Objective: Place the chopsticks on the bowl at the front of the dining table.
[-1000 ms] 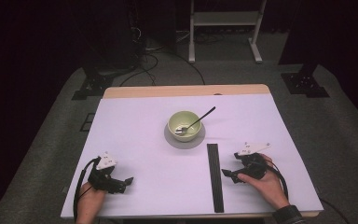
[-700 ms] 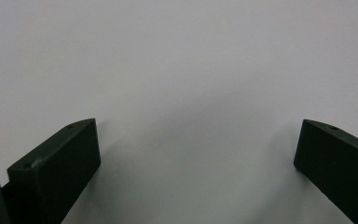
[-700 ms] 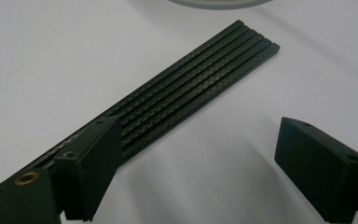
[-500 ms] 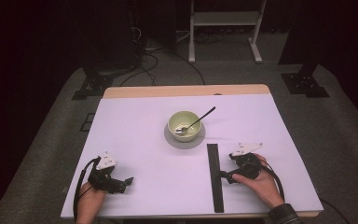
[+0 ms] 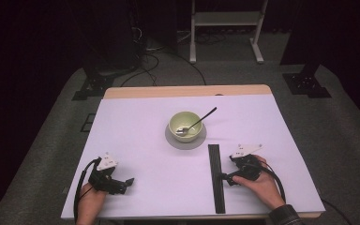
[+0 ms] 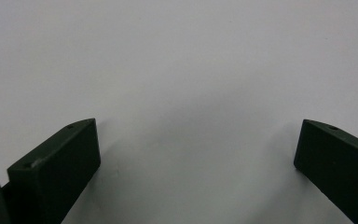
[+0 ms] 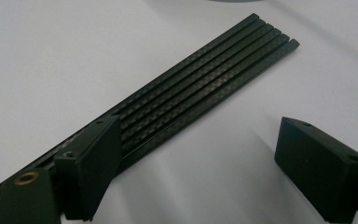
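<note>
Your right hand-held gripper (image 5: 226,178) sits right at the black slatted strip (image 5: 216,178), jaws apart, nothing clamped. In the right gripper view one jaw overlaps the strip's (image 7: 200,79) near edge and the other stands off over bare worktop (image 7: 51,56), so the strip isn't between them. The strip lies on the white worktop (image 5: 136,136) just in front of the saucer (image 5: 185,140) under the green bowl (image 5: 184,125) with its spoon (image 5: 198,122); its long axis runs toward and away from you. It's just left of the right gripper's tips. Your left hand-held gripper (image 5: 127,182) rests well apart, jaws open over bare worktop. The right hand is clearly nearer; the grab likely needs a shift left to straddle the strip's width.
</note>
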### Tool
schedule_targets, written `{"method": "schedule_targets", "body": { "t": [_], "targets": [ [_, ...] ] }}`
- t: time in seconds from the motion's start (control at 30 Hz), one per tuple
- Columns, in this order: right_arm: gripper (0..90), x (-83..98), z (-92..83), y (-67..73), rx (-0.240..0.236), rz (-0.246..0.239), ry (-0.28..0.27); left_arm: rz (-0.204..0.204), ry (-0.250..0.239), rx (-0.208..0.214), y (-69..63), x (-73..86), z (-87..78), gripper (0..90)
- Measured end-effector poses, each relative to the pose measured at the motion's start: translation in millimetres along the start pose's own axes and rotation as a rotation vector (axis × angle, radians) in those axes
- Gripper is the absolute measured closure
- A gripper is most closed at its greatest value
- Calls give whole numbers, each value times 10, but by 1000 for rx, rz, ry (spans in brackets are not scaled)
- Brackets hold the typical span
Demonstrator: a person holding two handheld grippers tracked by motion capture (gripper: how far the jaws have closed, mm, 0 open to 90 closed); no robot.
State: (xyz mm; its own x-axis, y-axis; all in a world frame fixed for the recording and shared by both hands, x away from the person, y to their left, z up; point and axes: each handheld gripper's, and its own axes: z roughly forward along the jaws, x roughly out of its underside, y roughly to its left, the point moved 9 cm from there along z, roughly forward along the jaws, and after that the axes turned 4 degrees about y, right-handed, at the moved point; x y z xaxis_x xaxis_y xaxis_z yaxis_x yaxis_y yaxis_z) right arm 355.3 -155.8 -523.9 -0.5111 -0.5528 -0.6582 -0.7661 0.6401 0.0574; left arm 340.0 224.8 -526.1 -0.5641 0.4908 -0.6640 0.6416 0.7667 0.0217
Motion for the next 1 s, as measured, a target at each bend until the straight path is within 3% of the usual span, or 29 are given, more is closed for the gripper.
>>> {"method": "schedule_targets", "body": {
  "t": [0.53, 1.0],
  "targets": [
    [135, 29, -6, 30, 28, -25, 18, 0, 0, 0, 0, 0, 0, 0],
    [135, 113, -132, 141, 5, -9, 8, 0, 0, 0, 0, 0, 0, 0]
  ]
}}
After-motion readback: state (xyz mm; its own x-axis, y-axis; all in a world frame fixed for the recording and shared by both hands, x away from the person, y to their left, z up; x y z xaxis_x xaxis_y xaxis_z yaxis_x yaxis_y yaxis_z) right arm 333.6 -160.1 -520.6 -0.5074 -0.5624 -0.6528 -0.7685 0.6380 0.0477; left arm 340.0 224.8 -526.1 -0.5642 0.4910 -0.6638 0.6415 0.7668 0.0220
